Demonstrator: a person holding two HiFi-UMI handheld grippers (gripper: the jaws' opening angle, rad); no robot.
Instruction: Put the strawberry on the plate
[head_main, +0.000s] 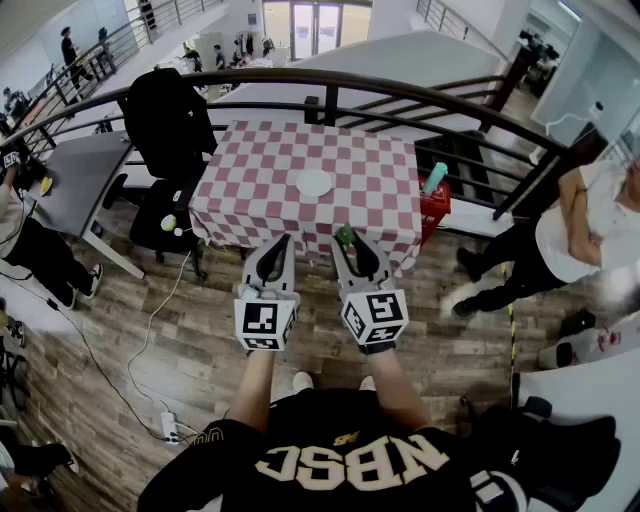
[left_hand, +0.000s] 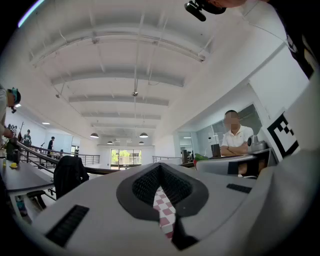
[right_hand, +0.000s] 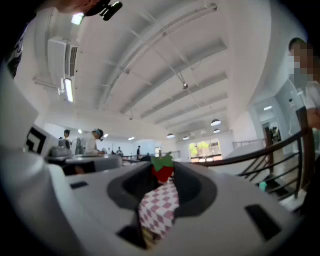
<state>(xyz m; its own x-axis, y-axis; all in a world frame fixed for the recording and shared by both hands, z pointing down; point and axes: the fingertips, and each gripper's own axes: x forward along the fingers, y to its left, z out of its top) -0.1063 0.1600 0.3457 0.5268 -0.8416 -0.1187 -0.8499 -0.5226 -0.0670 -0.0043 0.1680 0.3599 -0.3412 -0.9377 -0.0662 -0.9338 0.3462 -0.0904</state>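
Head view first: there's a counter (head_main: 262, 205) under a red-and-white checked cloth, with a white plate (head_main: 314, 182) sitting roughly in the middle of it, nothing on it. Both grippers are held out side by side over the wood floor (head_main: 200, 340), just at the counter's near edge. The left gripper (head_main: 283, 243) has its jaws clenched to a point with nothing in them. The right gripper (head_main: 347, 243) has its jaws clamped on the strawberry (head_main: 344, 236), green leaves showing at the tips. So the strawberry is up in the air over the near edge of the cloth, well apart from the plate. A black chair (head_main: 165, 120) with a dark jacket on it stands off the counter's left side, a curved dark railing (head_main: 400, 90) runs behind, and a person in a white shirt (head_main: 585, 215) sits off to the right with arms folded. Left gripper view: the jaws are pressed together, just a thin sliver of checked cloth showing through the slit below the tips, nothing gripped. Same chair on the left, same white-shirted person on the right. Right gripper view: the red strawberry with its green top is pinched right at the jaw tips, checked cloth visible below it in the gap, railing off to the right.
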